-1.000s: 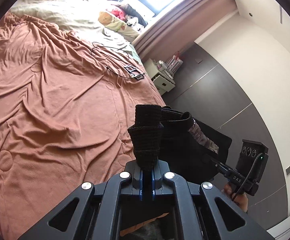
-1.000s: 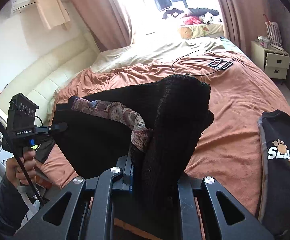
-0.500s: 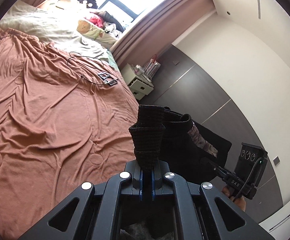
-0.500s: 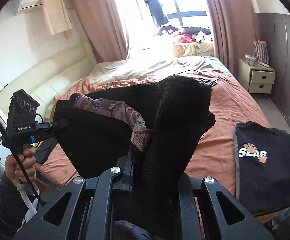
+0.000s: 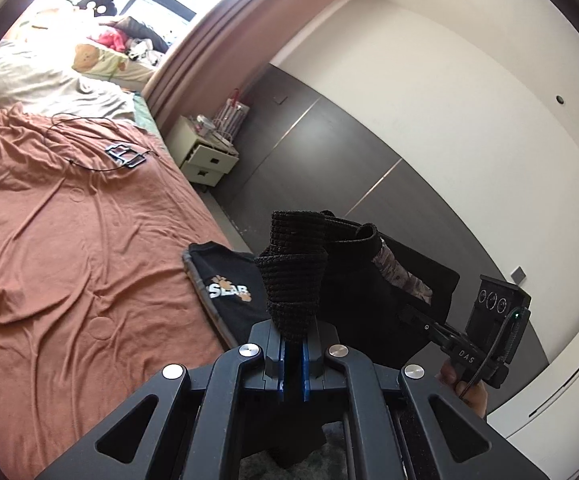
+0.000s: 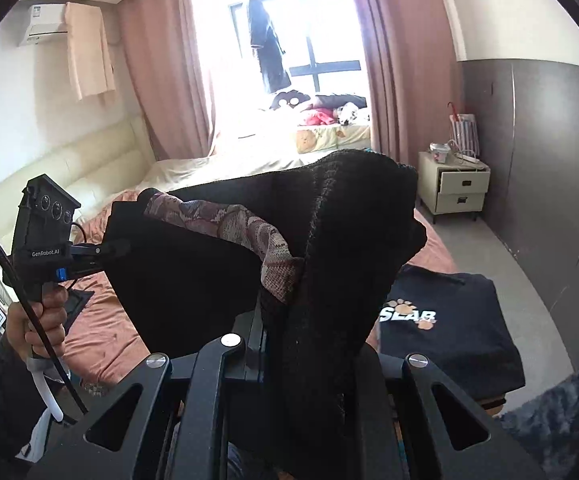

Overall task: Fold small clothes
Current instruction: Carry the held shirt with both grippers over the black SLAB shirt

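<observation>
A black garment with a ribbed waistband and a patterned brown inner band hangs stretched in the air between both grippers. My left gripper is shut on one bunched end of the waistband. My right gripper is shut on the other end, where thick black knit hides its fingertips. In the right wrist view the left gripper and the hand holding it show at the left. In the left wrist view the right gripper shows at the right. The garment is above the foot of the bed.
A folded black shirt with white lettering and paw prints lies at the bed's corner. A cable and small black frame lie farther up the brown cover. A white nightstand stands by dark wardrobe doors. Pillows lie near the window.
Both grippers have risen and swung toward the bed's foot corner with the garment held taut between them. The folded lettered shirt has come into the left wrist view.
</observation>
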A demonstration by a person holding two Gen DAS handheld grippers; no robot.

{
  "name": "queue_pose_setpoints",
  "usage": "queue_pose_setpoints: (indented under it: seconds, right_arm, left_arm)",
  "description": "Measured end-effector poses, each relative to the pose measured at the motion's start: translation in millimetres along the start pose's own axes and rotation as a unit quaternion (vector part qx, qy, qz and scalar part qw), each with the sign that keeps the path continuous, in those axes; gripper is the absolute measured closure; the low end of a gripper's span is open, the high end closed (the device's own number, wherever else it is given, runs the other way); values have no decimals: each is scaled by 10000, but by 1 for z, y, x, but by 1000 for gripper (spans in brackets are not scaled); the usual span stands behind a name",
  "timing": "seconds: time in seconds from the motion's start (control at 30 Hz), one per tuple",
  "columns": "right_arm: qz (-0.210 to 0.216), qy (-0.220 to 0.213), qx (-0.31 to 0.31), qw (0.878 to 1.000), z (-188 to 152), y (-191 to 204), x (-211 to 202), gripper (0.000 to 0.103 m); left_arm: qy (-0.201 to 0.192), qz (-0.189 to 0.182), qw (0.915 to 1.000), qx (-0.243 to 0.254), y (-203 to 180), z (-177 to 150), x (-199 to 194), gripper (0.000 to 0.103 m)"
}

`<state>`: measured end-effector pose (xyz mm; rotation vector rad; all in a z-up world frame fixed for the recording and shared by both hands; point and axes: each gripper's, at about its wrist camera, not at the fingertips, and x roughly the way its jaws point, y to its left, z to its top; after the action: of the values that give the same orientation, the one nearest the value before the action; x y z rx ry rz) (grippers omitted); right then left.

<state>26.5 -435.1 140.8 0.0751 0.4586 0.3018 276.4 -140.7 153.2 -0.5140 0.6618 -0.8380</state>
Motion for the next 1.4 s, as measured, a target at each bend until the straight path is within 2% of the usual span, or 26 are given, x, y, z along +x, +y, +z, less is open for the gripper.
queue_pose_setpoints:
  seconds: [0.1,0.2,0.33,0.67,0.83,1.03,1.4]
  right_arm:
    - [-172,-60,-106,9998,-2,-2,-15,92]
    - [-333,-143,-109,9993,-3,-1,-23,92]
    - [-530,-282,-57,9982,-7,-3,-31,92]
    - [-1009,-447,-84,9939,-17,7,-21,92]
    - [-1185,-418,23,9921,-22,10,-14,92]
    - [-1326,-295,145,9906,-27,19,16,92]
    - [-1439,36,420,9887,-29,41,109,92]
  left_arm:
    - [105,-198,9996,160,-20,4,17,98]
    - [262,-220,9981,517,-44,10,35,98]
    - [358,-347,9963,704,-71,16,57,98]
    - [738,-612,9905,987,-114,17,124,98]
    - [886,-742,9890,927,-116,16,154,98]
    - [1077,-781,9871,885,-108,14,188,98]
    - [1508,-536,9857,520,-40,23,263,98]
